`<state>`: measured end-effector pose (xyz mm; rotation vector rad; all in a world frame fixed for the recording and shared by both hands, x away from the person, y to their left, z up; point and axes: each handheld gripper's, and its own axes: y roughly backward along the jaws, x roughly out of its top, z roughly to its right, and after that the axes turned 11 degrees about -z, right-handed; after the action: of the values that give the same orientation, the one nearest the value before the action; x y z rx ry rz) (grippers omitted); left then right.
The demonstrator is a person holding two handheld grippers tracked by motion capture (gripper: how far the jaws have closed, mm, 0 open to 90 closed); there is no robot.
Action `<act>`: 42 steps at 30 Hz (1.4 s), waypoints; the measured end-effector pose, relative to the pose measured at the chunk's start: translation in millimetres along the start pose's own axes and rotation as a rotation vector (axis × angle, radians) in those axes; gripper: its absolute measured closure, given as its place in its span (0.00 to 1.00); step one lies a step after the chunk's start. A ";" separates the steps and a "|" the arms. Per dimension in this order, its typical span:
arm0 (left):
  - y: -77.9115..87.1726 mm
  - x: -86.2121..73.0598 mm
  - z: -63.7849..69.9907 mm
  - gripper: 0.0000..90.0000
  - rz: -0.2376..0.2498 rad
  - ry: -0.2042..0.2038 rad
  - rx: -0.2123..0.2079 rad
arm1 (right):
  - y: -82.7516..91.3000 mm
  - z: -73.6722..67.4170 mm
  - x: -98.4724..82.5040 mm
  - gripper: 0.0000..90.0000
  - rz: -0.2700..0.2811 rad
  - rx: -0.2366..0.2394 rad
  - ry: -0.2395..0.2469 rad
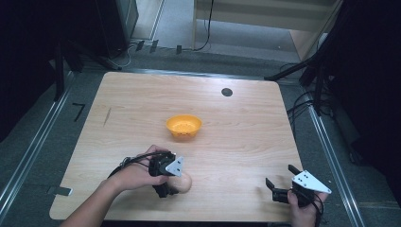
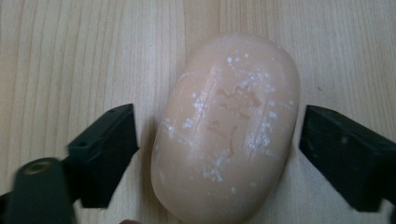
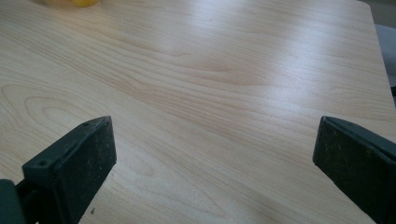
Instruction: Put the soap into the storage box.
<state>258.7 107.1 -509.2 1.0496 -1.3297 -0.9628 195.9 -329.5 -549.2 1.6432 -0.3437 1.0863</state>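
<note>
— Right, where does the pale peach oval bar of soap [image 2: 226, 128] sit?

— It lies flat on the light wooden table [image 1: 236, 123], near the front edge on the person's left side, well short of the round orange plastic bowl [image 1: 184, 126] at the table's middle. White flecks dot its top around a stamped mark.

— And the left gripper [image 1: 171, 182]?

— It hangs right over the soap, black jaws set one on each side of the bar. A thin gap shows on both sides in the left gripper view, so the pads are not pressing: released, nothing grasped.

— The other one?

— The right gripper [image 1: 282, 182] rests low at the front right of the table, well apart from the soap. Its jaws stand wide over bare wood in the right gripper view, released as well, with an edge of the orange bowl in the far corner.
</note>
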 end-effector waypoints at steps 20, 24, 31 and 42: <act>-2.2 3.2 0.3 0.31 -0.008 0.048 -0.010 | 0.1 -0.1 0.0 0.00 0.000 0.001 0.000; -2.4 3.1 1.3 0.31 -0.004 0.058 -0.007 | 0.1 0.0 -0.1 0.00 0.000 0.003 0.001; -1.8 3.5 -0.2 0.36 -0.002 0.058 0.000 | 0.2 0.0 -0.1 0.00 0.001 0.004 0.000; 0.9 -2.2 -6.5 0.36 -0.002 0.062 0.018 | 0.5 0.3 -0.2 0.00 0.002 0.008 -0.002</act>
<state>265.2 109.7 -508.7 1.0867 -1.2889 -0.9145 195.6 -329.9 -549.0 1.6516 -0.3426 1.0896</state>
